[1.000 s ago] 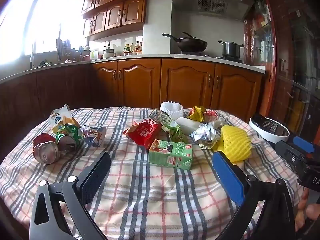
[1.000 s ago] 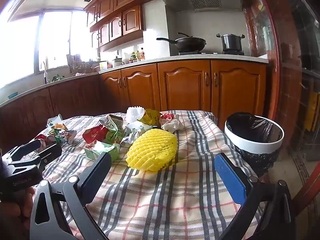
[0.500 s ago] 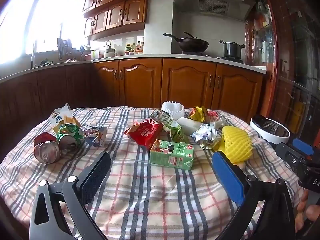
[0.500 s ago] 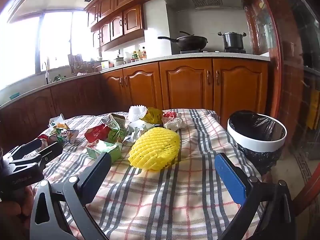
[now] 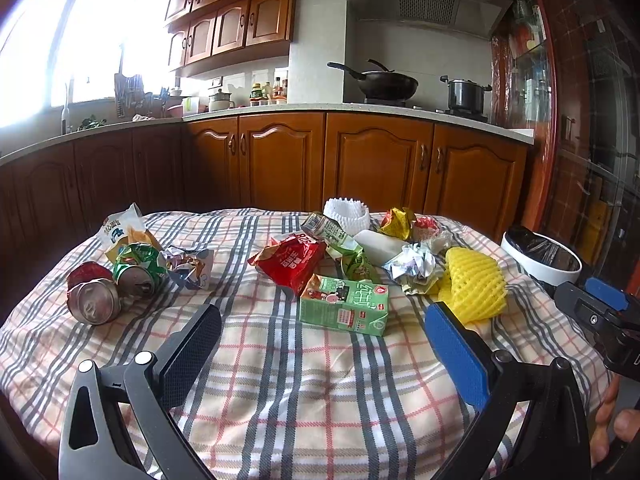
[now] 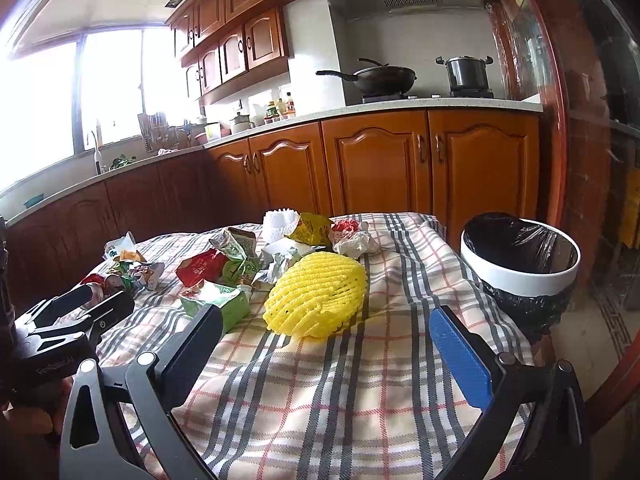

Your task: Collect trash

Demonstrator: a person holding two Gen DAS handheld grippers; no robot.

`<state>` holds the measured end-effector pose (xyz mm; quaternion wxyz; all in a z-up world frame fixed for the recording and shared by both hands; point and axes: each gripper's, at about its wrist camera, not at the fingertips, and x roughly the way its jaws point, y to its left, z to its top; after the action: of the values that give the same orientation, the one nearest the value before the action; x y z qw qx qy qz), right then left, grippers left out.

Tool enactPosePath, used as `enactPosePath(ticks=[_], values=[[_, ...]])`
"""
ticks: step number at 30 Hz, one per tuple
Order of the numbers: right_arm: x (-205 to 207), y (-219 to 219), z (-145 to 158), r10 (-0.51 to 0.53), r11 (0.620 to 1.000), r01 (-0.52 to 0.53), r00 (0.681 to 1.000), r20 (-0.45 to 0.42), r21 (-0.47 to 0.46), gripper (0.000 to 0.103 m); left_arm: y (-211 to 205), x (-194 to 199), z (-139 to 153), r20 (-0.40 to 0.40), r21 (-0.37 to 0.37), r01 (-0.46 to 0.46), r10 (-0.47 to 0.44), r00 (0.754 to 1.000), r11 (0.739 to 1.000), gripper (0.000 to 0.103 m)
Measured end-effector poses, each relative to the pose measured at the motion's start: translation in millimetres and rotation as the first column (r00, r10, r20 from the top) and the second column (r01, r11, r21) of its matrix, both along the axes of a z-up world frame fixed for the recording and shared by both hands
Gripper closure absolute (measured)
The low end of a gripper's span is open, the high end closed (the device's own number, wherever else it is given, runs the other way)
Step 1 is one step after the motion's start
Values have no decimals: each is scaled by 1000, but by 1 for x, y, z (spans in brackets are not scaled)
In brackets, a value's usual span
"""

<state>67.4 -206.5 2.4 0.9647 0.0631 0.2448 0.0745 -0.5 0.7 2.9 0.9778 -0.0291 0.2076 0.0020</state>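
Trash lies on a plaid-covered table [image 5: 312,392]. A green carton [image 5: 344,305], a red snack bag [image 5: 290,258], a yellow foam net [image 5: 474,284], crumpled foil [image 5: 414,264] and crushed cans [image 5: 94,300] show in the left wrist view. My left gripper [image 5: 324,344] is open and empty, just short of the green carton. My right gripper [image 6: 326,344] is open and empty, just short of the yellow foam net [image 6: 316,294]. A white bin with a black liner [image 6: 520,260] stands off the table's right edge.
A white foam cup [image 5: 346,214], yellow wrapper [image 5: 394,222] and more wrappers lie at the table's far side. Wooden kitchen cabinets [image 5: 376,168] run behind the table. The right gripper body [image 5: 600,312] shows at the right of the left view.
Both grippers have moved slightly forward toward the trash. Both stay open and empty.
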Motion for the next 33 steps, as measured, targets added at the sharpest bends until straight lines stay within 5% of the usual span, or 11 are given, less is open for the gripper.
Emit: enactPosePath(ticks=[33], values=[[3, 1, -2, 14, 999, -14, 1000, -13, 30, 0, -1, 2, -5, -8, -1, 4, -4, 1000, 1000, 1]])
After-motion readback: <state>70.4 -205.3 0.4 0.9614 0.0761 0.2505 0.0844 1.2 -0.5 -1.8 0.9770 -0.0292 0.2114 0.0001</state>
